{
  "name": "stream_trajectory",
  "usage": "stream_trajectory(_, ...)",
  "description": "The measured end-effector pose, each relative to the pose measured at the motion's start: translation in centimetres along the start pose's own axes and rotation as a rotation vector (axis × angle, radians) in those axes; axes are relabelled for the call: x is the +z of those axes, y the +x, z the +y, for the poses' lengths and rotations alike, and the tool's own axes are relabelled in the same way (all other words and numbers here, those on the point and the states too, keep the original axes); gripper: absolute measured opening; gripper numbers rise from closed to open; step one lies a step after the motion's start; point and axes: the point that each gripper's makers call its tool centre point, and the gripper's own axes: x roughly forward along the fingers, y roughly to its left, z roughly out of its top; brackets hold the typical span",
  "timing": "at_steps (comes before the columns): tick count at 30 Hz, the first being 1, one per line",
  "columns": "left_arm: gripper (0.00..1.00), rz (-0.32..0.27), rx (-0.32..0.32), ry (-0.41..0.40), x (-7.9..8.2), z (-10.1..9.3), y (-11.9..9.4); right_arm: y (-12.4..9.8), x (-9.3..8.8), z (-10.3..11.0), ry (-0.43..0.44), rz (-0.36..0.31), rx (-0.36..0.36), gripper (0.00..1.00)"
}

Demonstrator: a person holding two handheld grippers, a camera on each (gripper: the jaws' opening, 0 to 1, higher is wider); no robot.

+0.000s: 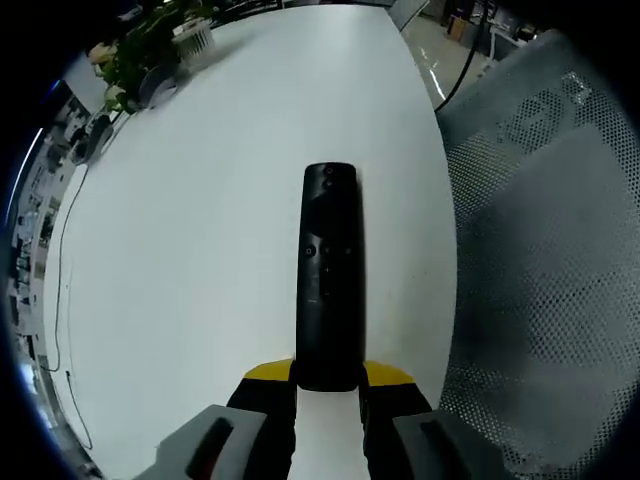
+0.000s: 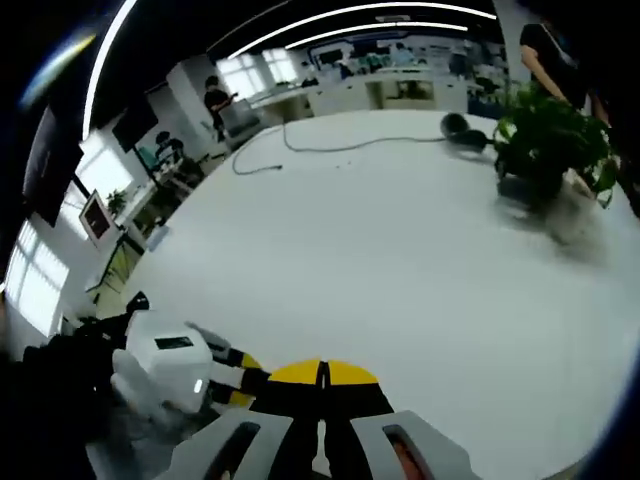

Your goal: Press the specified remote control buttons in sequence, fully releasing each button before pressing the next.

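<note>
Left gripper view: the left gripper (image 1: 328, 385) rises from the bottom centre of the frame. Its yellow-tipped jaws close on the near end of the remote control (image 1: 329, 275), one jaw on each side, with the remote held between them. The remote is black and slim. It runs up the frame from the jaws to about mid-height, button face towards the camera. A few small buttons show on the middle of the body and near the far end; their markings are too small to read. Its far part lies over the white table (image 1: 200, 260); whether it touches the surface cannot be told.

At the upper left of the frame a potted plant (image 1: 150, 45) stands at the far edge of the table. A thin cable (image 1: 62, 300) trails along the table's left edge. At the right of the frame is a grey mesh chair (image 1: 550, 270), just beside the table edge.

Right gripper view: the right gripper (image 2: 321, 385) is at the bottom centre, its yellow jaw tips pressed together with nothing between them, over bare white table. At the lower left the left gripper's white body enters the frame. A leafy plant stands at the upper right. A cable lies across the far table, and dark headphones (image 2: 462, 128) rest near the plant. Persons stand in the background office.
</note>
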Motion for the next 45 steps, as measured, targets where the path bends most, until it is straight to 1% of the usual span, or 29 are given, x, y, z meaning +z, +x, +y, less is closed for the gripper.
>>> stream_trajectory(2,0.23,-0.008,0.000,0.004,0.1,-0.4,0.0,1.5,-1.1,-0.8,-0.042,0.044,-0.013,0.00)
stream_trajectory(3,0.23,-0.011,-0.001,0.003,0.1,-0.4,0.0,2.1,-1.5,-1.2,-0.044,0.062,-0.020,0.00)
stream_trajectory(4,0.23,-0.019,-0.001,-0.005,0.2,-0.4,0.0,2.9,-2.4,-1.5,-0.030,0.103,-0.025,0.00)
stream_trajectory(6,0.23,-0.035,0.000,-0.016,0.2,-0.4,0.0,3.8,-3.6,-1.8,-0.015,0.136,-0.022,0.00)
stream_trajectory(8,0.23,-0.050,0.001,-0.024,0.1,-0.4,0.0,4.2,-4.7,-2.1,-0.013,0.156,-0.025,0.00)
stream_trajectory(12,0.23,-0.087,0.004,-0.027,0.2,-0.6,-0.1,4.6,-6.3,-2.5,0.016,0.167,-0.015,0.00)
stream_trajectory(14,0.24,-0.103,0.002,-0.027,0.2,-0.6,-0.2,4.7,-7.2,-2.3,0.026,0.192,-0.003,0.00)
stream_trajectory(16,0.24,-0.118,0.000,-0.010,0.2,-0.7,-0.2,4.9,-7.4,-2.3,0.033,0.212,0.003,0.00)
stream_trajectory(18,0.24,-0.140,0.010,0.032,0.3,-0.7,-0.2,5.0,-7.2,-2.2,0.041,0.196,0.014,0.00)
stream_trajectory(20,0.24,-0.151,0.019,0.048,0.3,-0.8,-0.2,5.4,-8.0,-1.5,0.070,0.231,0.052,0.00)
stream_trajectory(21,0.24,-0.156,0.019,0.053,0.3,-0.7,-0.2,5.5,-8.5,-1.3,0.076,0.255,0.059,0.00)
stream_trajectory(22,0.24,-0.158,0.017,0.053,0.4,-0.7,-0.2,5.8,-8.9,-1.4,0.074,0.278,0.050,0.00)
stream_trajectory(25,0.24,-0.168,0.008,0.036,0.3,-0.6,-0.2,5.9,-9.3,-1.3,0.052,0.287,0.041,0.00)
stream_trajectory(29,0.24,-0.181,0.002,0.032,0.4,-0.7,-0.2,5.9,-9.6,-1.4,0.048,0.302,0.039,0.00)
stream_trajectory(32,0.24,-0.187,-0.001,0.033,0.4,-0.7,-0.2,5.9,-9.4,-1.3,0.048,0.293,0.042,0.00)
stream_trajectory(35,0.24,-0.186,-0.001,0.039,0.5,-0.7,-0.2,5.9,-9.4,-1.3,0.046,0.297,0.042,0.00)
stream_trajectory(39,0.24,-0.187,-0.005,0.029,0.5,-0.7,-0.2,5.9,-9.5,-1.4,0.059,0.300,0.046,0.00)
stream_trajectory(43,0.24,-0.186,-0.012,0.000,0.5,-0.6,-0.2,5.9,-9.5,-1.4,0.068,0.287,0.046,0.00)
stream_trajectory(45,0.24,-0.188,-0.015,-0.001,0.5,-0.7,-0.2,6.0,-9.4,-1.4,0.065,0.284,0.042,0.00)
